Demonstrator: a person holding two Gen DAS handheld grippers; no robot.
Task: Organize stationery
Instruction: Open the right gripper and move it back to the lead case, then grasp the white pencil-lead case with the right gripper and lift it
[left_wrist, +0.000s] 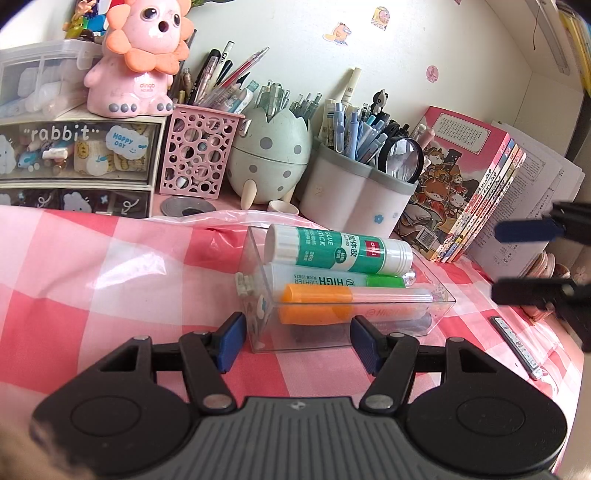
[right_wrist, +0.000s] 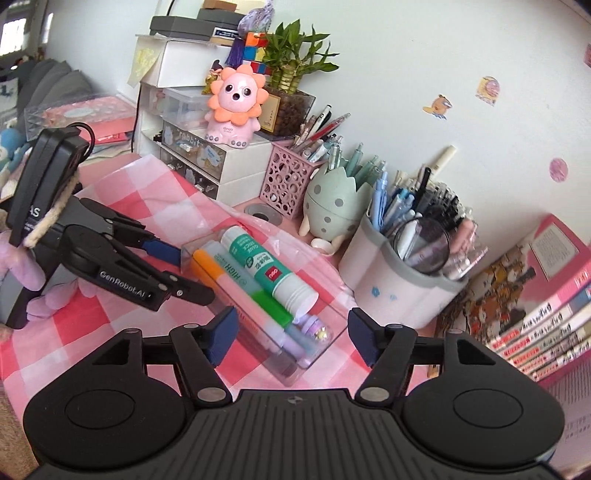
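only in the right wrist view, a potted plant (right_wrist: 291, 48) shows.

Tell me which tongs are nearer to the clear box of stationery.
Left. The left tongs clamp the clear box at one end; the right tongs stand open beyond its other end, touching nothing.

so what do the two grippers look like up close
Both are matte black plastic with ribbed grey bodies, round side discs, silver rivets on the linkage arms and blue pads on the fingers. The left gripper carries white "GenRobot.AI" lettering, a black box on top and a black cable.
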